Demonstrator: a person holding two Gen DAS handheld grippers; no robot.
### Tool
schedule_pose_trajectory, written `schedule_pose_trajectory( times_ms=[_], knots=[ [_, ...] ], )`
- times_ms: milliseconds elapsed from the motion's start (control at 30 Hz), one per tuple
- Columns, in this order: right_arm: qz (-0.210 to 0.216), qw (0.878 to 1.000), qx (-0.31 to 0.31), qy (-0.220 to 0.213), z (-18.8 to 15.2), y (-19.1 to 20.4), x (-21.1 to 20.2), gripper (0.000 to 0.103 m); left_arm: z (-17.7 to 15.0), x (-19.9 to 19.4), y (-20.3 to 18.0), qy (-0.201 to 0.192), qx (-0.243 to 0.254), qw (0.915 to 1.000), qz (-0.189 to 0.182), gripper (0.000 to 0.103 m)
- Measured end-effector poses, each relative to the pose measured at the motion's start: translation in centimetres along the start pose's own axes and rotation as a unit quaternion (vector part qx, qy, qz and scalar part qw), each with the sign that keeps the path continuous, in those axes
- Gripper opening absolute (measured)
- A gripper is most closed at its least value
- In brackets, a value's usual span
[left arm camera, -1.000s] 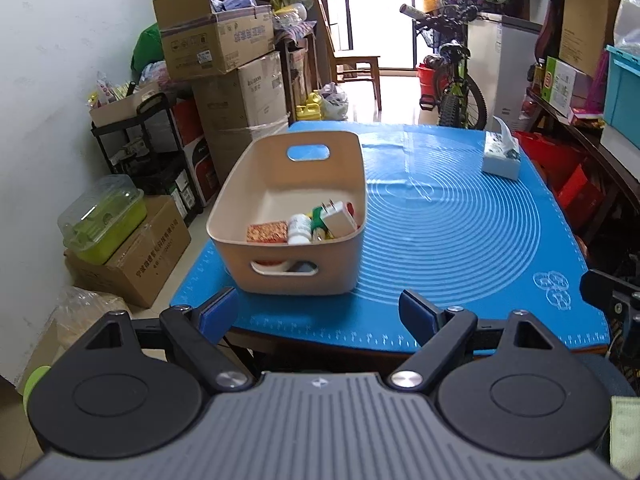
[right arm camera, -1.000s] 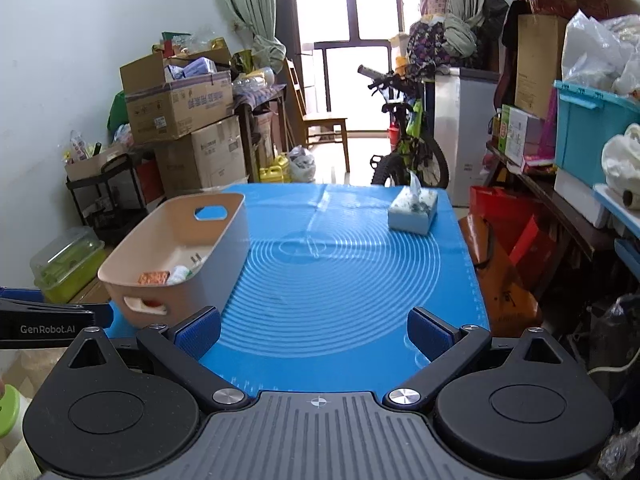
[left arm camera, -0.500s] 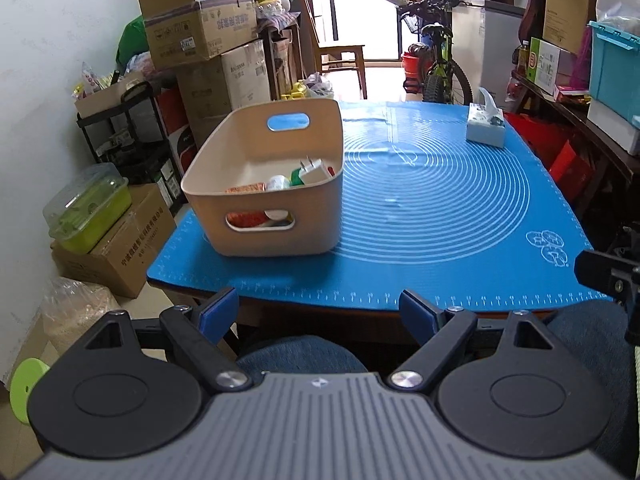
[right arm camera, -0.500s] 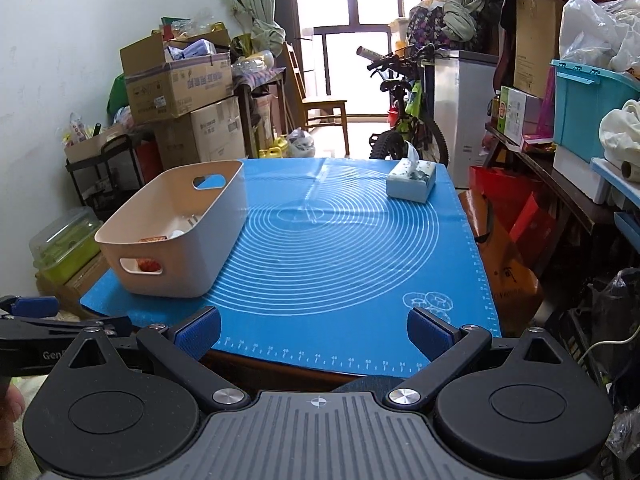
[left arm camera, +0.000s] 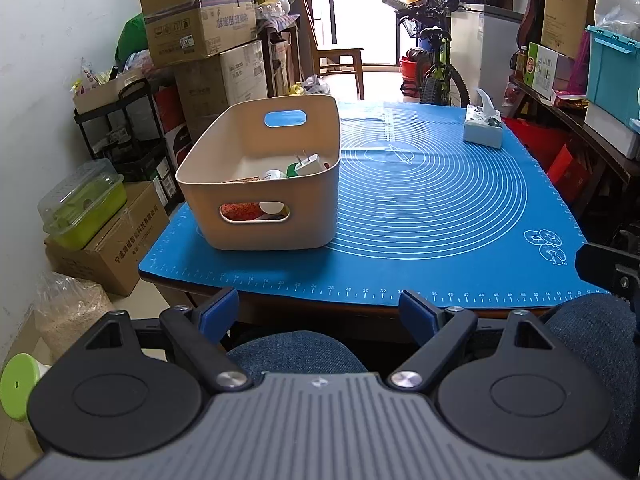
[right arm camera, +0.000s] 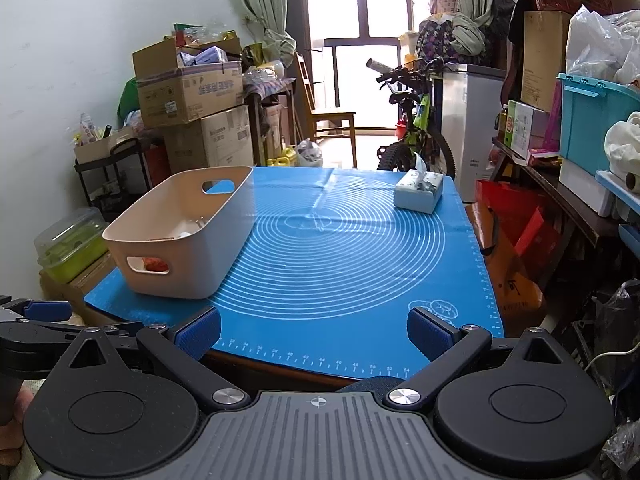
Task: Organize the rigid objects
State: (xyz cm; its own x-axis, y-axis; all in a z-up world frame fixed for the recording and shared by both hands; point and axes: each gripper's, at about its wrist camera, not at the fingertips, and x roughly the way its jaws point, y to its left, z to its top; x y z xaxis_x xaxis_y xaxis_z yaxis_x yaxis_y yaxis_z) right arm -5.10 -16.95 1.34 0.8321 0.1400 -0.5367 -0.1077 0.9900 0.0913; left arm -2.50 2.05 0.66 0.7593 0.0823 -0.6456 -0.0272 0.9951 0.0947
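Observation:
A beige plastic basket (left arm camera: 276, 232) stands on the left part of a blue mat (left arm camera: 440, 208). It holds several small items, among them a white plug (left arm camera: 310, 165) and a red packet (left arm camera: 244, 213). The basket also shows in the right wrist view (right arm camera: 224, 252). My left gripper (left arm camera: 326, 312) is open and empty, held off the table's near edge above a knee in jeans. My right gripper (right arm camera: 314, 334) is open and empty, also back from the near edge.
A tissue box (left arm camera: 482, 132) sits at the mat's far right; it also shows in the right wrist view (right arm camera: 418, 196). Stacked cardboard boxes (left arm camera: 200, 32) and a black rack (left arm camera: 120, 136) stand to the left, a bicycle (left arm camera: 436, 68) behind, and shelves (right arm camera: 560, 184) to the right.
Both grippers have pulled back from the table toward the person and now hang off its near edge. The basket and tissue box have not moved.

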Motion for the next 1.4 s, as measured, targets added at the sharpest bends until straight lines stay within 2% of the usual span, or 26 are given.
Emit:
schedule_pose_trajectory(
  times_ms=[1400],
  knots=[
    [0.0, 1.0, 0.001, 0.004, -0.18, 0.24, 0.35, 0.099, 0.13, -0.07, -0.27, -0.004, 0.0, 1.0, -0.001, 0.087]
  ],
)
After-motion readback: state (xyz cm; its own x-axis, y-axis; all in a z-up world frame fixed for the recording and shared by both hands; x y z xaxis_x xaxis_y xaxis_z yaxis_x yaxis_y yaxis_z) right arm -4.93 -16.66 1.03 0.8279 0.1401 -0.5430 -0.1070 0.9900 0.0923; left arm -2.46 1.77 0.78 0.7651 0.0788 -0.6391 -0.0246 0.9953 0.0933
